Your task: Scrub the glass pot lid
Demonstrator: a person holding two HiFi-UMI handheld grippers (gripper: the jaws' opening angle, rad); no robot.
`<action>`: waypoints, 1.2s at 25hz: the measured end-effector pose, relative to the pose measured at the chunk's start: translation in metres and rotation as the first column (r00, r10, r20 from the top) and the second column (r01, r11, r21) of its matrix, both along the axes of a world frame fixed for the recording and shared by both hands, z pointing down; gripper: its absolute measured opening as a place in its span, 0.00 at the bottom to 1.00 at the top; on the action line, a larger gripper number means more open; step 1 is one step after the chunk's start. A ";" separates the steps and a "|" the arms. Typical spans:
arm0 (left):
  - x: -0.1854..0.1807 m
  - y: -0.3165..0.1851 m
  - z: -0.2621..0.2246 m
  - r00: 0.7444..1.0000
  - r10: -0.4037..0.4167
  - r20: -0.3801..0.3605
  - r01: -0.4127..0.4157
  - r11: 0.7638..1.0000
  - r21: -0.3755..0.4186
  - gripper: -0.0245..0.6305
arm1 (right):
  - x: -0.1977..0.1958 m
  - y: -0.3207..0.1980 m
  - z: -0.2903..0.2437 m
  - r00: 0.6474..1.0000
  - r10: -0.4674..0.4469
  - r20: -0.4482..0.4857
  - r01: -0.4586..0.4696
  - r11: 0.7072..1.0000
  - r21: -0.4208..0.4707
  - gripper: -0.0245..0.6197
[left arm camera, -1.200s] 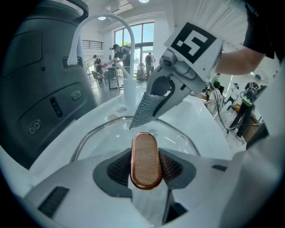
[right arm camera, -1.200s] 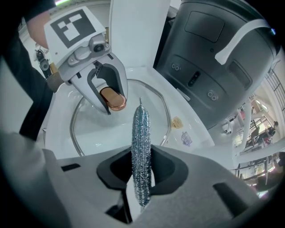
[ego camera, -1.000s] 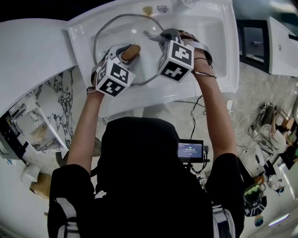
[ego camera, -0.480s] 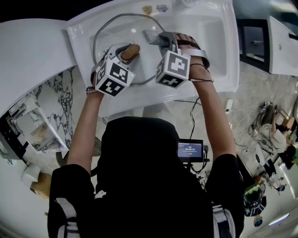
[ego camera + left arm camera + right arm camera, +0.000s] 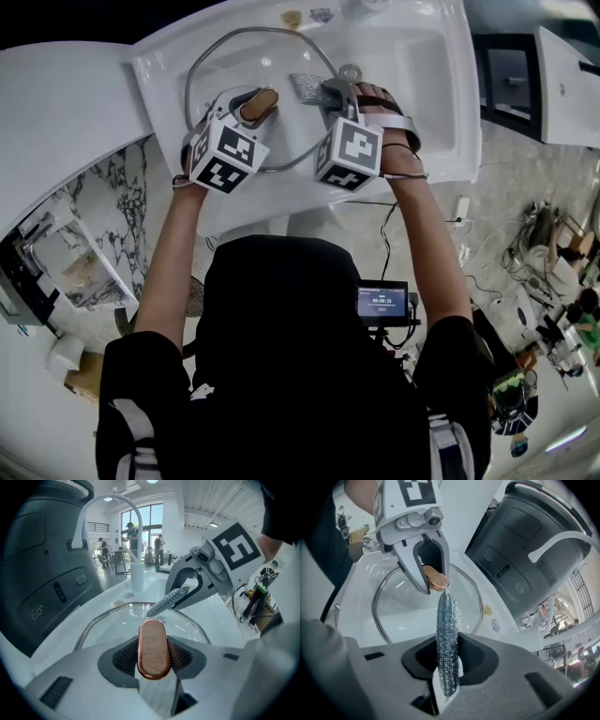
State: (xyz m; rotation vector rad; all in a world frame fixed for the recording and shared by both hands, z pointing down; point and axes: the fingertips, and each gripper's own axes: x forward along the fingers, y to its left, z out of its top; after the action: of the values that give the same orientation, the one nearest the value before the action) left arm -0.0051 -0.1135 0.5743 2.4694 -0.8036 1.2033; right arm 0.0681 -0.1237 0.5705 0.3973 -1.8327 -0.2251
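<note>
The glass pot lid (image 5: pixel 246 58) with a metal rim lies tilted in the white sink (image 5: pixel 422 66). My left gripper (image 5: pixel 257 105) is shut on the lid's wooden handle (image 5: pixel 153 648), which stands upright between the ribbed pads. My right gripper (image 5: pixel 321 90) is shut on a silvery scrubbing pad (image 5: pixel 447 634), held on edge. The scrubbing pad (image 5: pixel 307 88) reaches over the lid's right side, close to the wooden handle (image 5: pixel 437 580). In the left gripper view the scrubbing pad (image 5: pixel 167 601) hangs just above the lid's glass (image 5: pixel 117 620). Whether it touches the glass I cannot tell.
A white curved faucet (image 5: pixel 123 508) rises behind the lid. The sink drain (image 5: pixel 350 72) lies just right of the lid's rim. A large dark grey appliance (image 5: pixel 42 564) stands beside the sink. Two small stickers (image 5: pixel 309 16) sit on the sink's back edge.
My right gripper has drawn back toward the person, bringing the scrubbing pad a little nearer over the lid's right side. The left gripper keeps its hold on the handle and has barely moved.
</note>
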 end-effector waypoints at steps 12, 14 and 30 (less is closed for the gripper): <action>0.000 -0.002 0.001 1.000 -0.014 0.002 0.014 1.000 0.003 0.29 | 0.000 0.033 0.003 1.000 0.014 0.012 -0.013 0.998 -0.063 0.15; 0.000 -0.003 0.001 1.000 -0.018 0.003 0.018 1.000 0.003 0.29 | 0.000 0.036 0.004 1.000 0.024 0.017 -0.023 0.997 -0.077 0.15; 0.000 -0.003 -0.001 0.998 -0.058 0.022 0.057 0.998 0.010 0.29 | -0.001 0.067 0.003 0.999 0.038 0.021 -0.034 0.987 -0.157 0.15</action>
State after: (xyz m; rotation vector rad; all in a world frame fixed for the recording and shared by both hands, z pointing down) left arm -0.0047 -0.1166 0.5737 2.4268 -0.8817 1.2114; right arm 0.0670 -0.0562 0.5738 0.3245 -1.8506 -0.0511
